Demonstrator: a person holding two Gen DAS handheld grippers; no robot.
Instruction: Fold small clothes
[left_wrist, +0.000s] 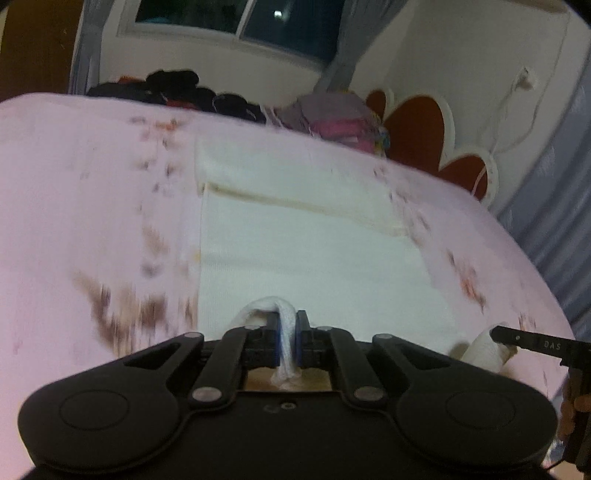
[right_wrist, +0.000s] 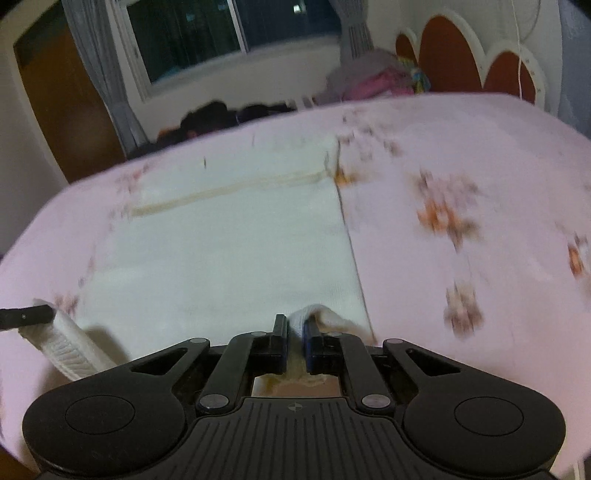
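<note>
A white garment (left_wrist: 314, 258) lies spread flat across the middle of a pink flowered bedsheet (left_wrist: 81, 192), its far hem folded over toward the upper part of the frame. At the bottom centre of the left wrist view, the left gripper (left_wrist: 288, 332) is clamped on a bunched strap of the garment at its near edge. The right gripper (right_wrist: 295, 332) pinches the other near strap in the same way. A heap of clothes (left_wrist: 332, 118) sits at the far edge of the bed.
</note>
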